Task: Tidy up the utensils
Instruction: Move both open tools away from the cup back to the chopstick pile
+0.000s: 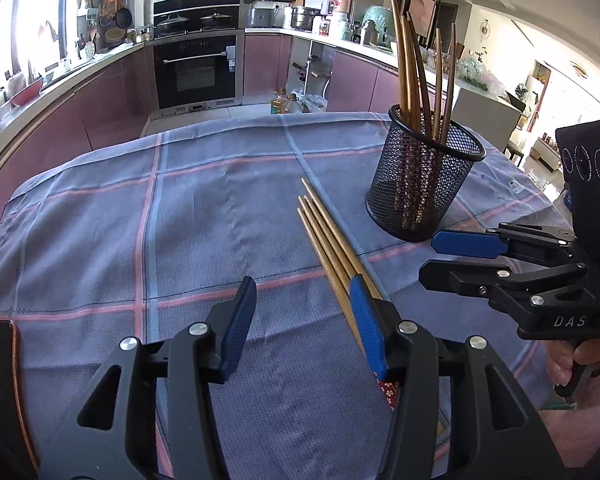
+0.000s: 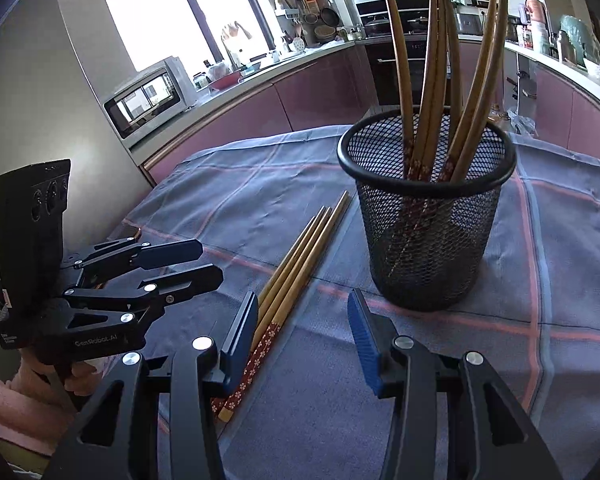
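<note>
Wooden chopsticks lie beside the cup; both tools, left and right, gape empty. Next: one must straddle and pinch them.

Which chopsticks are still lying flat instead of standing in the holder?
The bundle of chopsticks on the checked cloth, left of the mesh holder; the others stand upright inside it.

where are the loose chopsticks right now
The loose chopsticks lie bundled flat on the checked cloth, just left of the black mesh holder in the right wrist view, their patterned ends nearest the camera.
</note>
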`<state>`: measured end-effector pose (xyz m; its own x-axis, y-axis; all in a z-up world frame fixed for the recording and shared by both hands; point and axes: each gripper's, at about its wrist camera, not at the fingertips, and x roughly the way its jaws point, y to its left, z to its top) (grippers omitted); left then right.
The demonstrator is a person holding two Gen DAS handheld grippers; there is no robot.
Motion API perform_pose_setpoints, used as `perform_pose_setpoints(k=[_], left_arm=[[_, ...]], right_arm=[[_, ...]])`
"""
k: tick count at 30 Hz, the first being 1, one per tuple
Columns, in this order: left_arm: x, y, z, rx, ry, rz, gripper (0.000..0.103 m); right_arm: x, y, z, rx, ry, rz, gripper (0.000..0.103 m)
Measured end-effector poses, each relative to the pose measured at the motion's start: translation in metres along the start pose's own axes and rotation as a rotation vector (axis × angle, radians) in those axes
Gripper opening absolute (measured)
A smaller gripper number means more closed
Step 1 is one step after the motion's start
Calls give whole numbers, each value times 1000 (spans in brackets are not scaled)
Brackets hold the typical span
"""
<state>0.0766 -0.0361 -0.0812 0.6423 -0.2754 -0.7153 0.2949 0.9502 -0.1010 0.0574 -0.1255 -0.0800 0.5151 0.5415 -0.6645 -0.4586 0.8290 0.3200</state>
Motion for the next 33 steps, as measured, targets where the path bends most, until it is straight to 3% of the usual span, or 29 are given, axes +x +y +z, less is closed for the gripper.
perform_pose_setpoints(k=[25, 30, 33], left_arm=[[22, -3, -16, 3, 60, -9, 48], [25, -5, -16, 12, 68, -15, 50], [26, -7, -16, 18, 72, -18, 50]], right_arm=[[35, 20, -8, -69, 78, -119, 42], [33, 16, -8, -71, 88, -145, 28], [30, 10, -8, -48, 94, -133, 26]])
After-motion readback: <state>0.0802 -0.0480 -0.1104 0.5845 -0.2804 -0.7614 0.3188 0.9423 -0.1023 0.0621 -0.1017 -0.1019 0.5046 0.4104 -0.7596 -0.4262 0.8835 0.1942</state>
